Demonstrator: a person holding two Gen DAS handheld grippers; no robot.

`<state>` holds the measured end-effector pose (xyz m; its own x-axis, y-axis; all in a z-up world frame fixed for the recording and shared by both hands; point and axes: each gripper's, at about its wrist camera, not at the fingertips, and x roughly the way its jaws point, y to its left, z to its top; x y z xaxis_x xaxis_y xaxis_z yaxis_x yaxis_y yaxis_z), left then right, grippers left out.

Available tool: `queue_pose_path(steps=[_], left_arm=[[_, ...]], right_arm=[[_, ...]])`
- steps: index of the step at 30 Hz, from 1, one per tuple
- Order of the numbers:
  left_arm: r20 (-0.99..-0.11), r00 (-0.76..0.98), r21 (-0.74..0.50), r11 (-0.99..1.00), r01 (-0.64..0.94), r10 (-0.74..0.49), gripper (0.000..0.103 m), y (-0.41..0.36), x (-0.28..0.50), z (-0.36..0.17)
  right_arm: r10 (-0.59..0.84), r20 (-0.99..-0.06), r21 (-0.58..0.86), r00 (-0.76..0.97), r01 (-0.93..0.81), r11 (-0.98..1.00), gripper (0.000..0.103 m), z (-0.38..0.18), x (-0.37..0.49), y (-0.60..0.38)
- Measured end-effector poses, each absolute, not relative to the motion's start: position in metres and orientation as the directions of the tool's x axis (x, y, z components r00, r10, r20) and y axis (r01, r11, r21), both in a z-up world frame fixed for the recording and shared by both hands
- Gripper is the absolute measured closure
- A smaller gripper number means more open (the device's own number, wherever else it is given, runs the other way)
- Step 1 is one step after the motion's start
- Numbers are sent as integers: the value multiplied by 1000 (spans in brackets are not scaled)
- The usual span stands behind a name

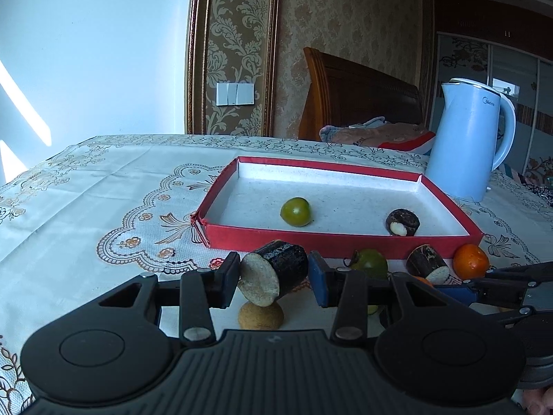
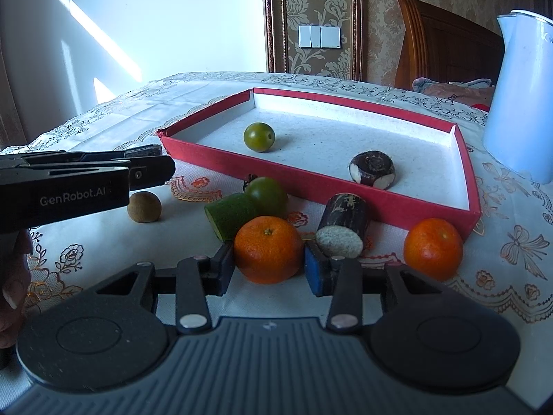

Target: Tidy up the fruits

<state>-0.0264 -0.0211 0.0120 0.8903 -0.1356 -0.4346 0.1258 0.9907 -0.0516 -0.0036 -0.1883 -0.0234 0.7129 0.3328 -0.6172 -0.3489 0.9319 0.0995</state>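
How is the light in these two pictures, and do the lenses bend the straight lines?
Left wrist view: sunlight streaks cross the wall, the kettle is evenly lit, and the red tray bows from fisheye distortion. Right wrist view: similar streaks on the wall, soft shadows under the mandarin, edges curve strongly; both are sharp.

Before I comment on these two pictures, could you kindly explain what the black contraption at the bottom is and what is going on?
No robot here: a person holds a two-finger tool in each hand, each carrying a camera that looks along its fingers. In the left view, the left tool grips a dark sugarcane piece lifted above a small brown fruit. In the right view, the right tool sits open around an orange on the tablecloth. The red tray already holds a green fruit and a dark round piece. A blue kettle stands behind.
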Motion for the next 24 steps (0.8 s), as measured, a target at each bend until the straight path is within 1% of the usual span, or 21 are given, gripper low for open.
queue_pose_path(steps=[4, 15, 21, 24], left_arm=[[-442, 883, -49, 987, 152, -158, 61, -29, -28, 11], [-479, 865, -23, 987, 158, -150, 61, -38, -28, 4], [-483, 864, -33, 989, 143, -141, 61, -44, -32, 4], [-483, 868, -22, 993, 119, -115, 61, -47, -32, 4]], right_arm=[[330, -617, 100, 714, -345, 933, 64, -23, -3, -189], [315, -609, 119, 728, -308, 944, 64, -21, -6, -195], [276, -619, 115, 736, -263, 958, 64, -20, -8, -194], [260, -620, 112, 740, -245, 963, 64, -21, -9, -194]])
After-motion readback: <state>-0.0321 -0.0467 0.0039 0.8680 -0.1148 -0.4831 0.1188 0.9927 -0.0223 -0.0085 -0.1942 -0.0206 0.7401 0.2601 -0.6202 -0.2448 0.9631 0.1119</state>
